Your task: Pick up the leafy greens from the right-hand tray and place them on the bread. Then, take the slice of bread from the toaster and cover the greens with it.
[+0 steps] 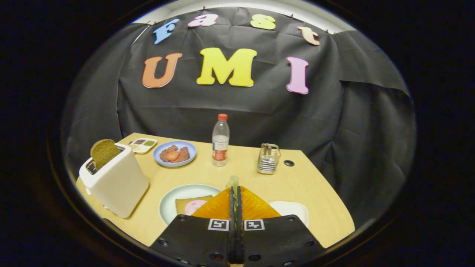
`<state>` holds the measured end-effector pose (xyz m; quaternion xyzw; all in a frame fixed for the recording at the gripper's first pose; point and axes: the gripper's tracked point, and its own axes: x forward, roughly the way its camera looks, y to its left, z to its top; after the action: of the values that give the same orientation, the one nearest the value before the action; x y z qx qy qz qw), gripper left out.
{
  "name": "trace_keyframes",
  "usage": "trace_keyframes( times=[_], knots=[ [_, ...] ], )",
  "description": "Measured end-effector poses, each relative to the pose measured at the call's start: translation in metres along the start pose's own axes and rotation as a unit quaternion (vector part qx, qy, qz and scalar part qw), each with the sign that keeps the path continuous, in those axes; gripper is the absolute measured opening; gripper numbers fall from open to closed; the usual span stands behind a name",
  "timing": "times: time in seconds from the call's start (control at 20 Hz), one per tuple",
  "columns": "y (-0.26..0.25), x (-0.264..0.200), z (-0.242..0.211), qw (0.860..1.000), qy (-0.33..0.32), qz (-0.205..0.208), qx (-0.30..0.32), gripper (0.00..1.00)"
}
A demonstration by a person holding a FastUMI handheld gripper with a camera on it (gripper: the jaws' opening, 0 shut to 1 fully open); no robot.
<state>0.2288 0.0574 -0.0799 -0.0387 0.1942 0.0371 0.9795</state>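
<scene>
- On the far left of the surface point(207, 174) stands a white toaster point(118, 185), with a dark slice of bread point(103, 152) sticking up out of its slot, untouched.
- Behind it lie a small condiment dish point(143, 145) and a blue plate of meat point(174, 153).
- Nearer, left of the fingers, sits a pale plate point(174, 196) carrying the bread point(185, 204) with a pink slice point(195, 206) on top; the fingers partly cover it.
- At centre, the hand-held gripper point(235, 193) has its fingers pressed nearly together, pinching a pale green wisp, the leafy greens point(233, 181), which pokes up past the tips.
- Beyond the tips stands a water bottle point(220, 140), and to its right a metal rack point(268, 158).
- Just right of the fingers is the white tray point(293, 209), which looks emptied, though much of it is hidden.
- Judged from this, the step in hand is carrying the greens to the bread. The next move calls for shifting left and down until the leaf hangs over the pink slice, then spreading the fingers; the thin leaf may cling to a pad.
</scene>
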Motion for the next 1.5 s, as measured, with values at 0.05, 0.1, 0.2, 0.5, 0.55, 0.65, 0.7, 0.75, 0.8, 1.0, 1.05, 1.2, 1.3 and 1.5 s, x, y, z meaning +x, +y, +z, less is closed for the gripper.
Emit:
trace_keyframes(
  times=[0.05, 0.1, 0.2, 0.5, 0.55, 0.65, 0.7, 0.75, 0.8, 1.0, 1.05, 1.2, 1.3, 1.5],
  knots=[
    [0.017, 0.002, -0.001, 1.0, 0.001, 0.013, 0.002, 0.0],
    [0.034, 0.003, -0.002, 1.0, 0.003, 0.024, 0.005, 0.0],
    [0.069, 0.01, -0.004, 0.999, 0.006, 0.052, 0.007, 0.0],
    [0.119, 0.049, -0.01, 0.995, 0.014, 0.094, 0.022, 0.0],
    [0.117, 0.06, -0.016, 0.995, 0.021, 0.093, 0.032, 0.0],
    [0.108, 0.08, -0.028, 0.994, 0.033, 0.087, 0.051, 0.0],
    [0.098, 0.088, -0.032, 0.995, 0.036, 0.077, 0.055, 0.0],
    [0.088, 0.095, -0.037, 0.995, 0.038, 0.07, 0.058, 0.01],
    [0.082, 0.101, -0.04, 0.995, 0.042, 0.069, 0.065, 0.0],
    [0.055, 0.123, -0.06, 0.994, 0.057, 0.058, 0.072, 0.0],
    [0.056, 0.126, -0.063, 0.993, 0.058, 0.068, 0.072, 0.01],
    [0.056, 0.133, -0.066, 0.993, 0.055, 0.086, 0.058, 0.01],
    [0.056, 0.136, -0.065, 0.994, 0.051, 0.087, 0.045, 0.01],
    [0.058, 0.136, -0.058, 0.996, 0.034, 0.079, 0.008, 0.18]
  ],
)
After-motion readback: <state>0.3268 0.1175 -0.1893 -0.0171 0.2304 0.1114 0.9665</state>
